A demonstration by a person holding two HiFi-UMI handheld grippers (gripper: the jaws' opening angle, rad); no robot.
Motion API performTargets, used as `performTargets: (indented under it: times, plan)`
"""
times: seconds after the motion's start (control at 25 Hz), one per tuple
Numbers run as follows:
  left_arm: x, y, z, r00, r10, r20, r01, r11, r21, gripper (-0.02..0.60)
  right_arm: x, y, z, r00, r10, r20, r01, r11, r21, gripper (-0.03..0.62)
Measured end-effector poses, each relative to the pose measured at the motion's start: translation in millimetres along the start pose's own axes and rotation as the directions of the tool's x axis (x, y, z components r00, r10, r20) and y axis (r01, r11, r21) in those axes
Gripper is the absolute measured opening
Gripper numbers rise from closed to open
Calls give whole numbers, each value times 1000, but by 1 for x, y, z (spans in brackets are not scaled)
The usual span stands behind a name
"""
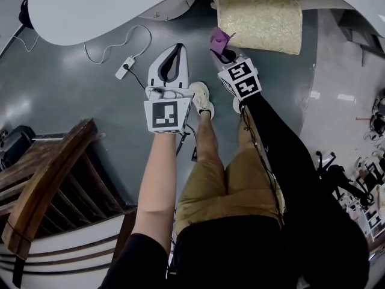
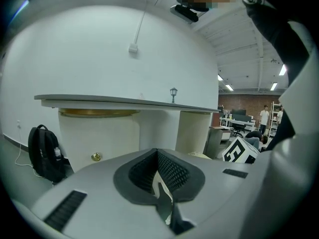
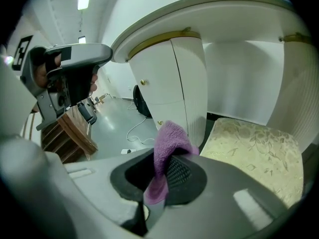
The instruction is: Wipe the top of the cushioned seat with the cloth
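Note:
The cushioned seat [image 1: 260,18] has a cream-gold patterned top and sits under the white table's edge; it also fills the right of the right gripper view [image 3: 259,151]. My right gripper [image 1: 224,52] is shut on a purple cloth [image 1: 219,38], held in the air just short of the seat's near-left corner. The cloth [image 3: 167,148] sticks up from between the jaws. My left gripper [image 1: 170,58] hangs over the grey floor, left of the seat, jaws closed together with nothing between them [image 2: 160,183].
A white curved table [image 1: 108,8] arcs across the top. A white cable and plug [image 1: 125,65] lie on the floor. A wooden chair [image 1: 51,179] stands at the lower left. The person's legs and shoes [image 1: 201,98] are below the grippers. A black backpack [image 2: 45,153] leans by the cabinet.

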State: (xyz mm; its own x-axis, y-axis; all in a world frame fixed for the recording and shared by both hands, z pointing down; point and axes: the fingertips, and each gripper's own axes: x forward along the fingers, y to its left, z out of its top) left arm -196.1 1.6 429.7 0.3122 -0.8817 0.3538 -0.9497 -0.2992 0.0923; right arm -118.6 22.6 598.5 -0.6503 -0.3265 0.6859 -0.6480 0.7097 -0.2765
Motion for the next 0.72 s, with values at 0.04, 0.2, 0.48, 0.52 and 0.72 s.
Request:
performTargets:
  times: [0.04, 0.2, 0.48, 0.52, 0.72]
  plan:
    - [0, 0, 2, 1000, 2, 5, -2, 1000, -2, 8, -2, -1, 2, 1000, -3, 2, 3, 1000, 2, 31]
    - [3, -2, 6, 1000, -1, 10, 1, 1000, -3, 8, -9, -5, 16, 999, 0, 34, -1, 1000, 1, 31]
    - [16, -8, 17, 1000, 0, 11, 0, 1000, -3, 8, -31, -46, 56, 991, -49, 123, 52, 998, -20, 31]
    - [19, -11, 19, 1000, -6, 11, 6, 1000, -2, 8, -39, -58, 60, 988, -70, 136, 73, 997, -16, 31]
    - [43, -25, 25, 1000, -25, -5, 25, 999, 22, 8, -94, -149, 75, 950, -247, 191, 248, 969, 17, 31]
